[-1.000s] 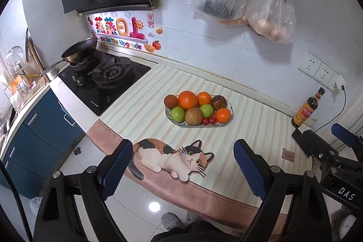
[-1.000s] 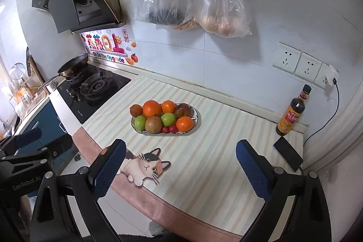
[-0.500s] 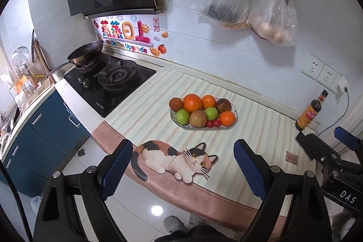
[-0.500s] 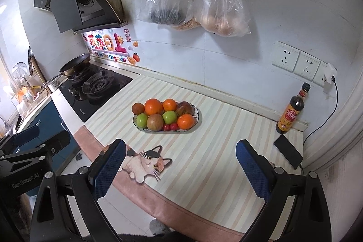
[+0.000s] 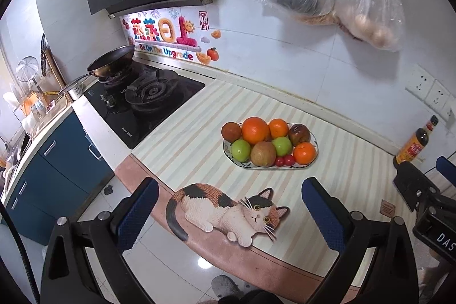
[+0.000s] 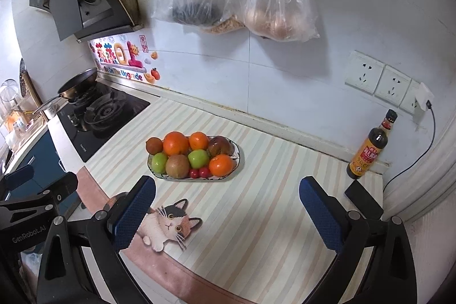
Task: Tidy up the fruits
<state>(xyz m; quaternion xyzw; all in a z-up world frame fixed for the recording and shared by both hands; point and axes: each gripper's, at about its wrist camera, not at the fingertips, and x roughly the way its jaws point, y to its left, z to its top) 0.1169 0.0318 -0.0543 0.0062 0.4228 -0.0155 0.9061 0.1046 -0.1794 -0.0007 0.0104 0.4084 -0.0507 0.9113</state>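
Your striped tabletop runs from the black gas hob on the left to the brown-glass sauce bottle with a yellow label by the wall. Near its front edge lies the calico cat print. At its middle sits the oval patterned fruit plate, heaped with oranges, green apples, brown fruits and small red tomatoes. Your left gripper hovers above the front edge, blue-padded fingers spread wide, nothing between them. Your right gripper hangs likewise, fingers wide apart and empty, well short of the plate.
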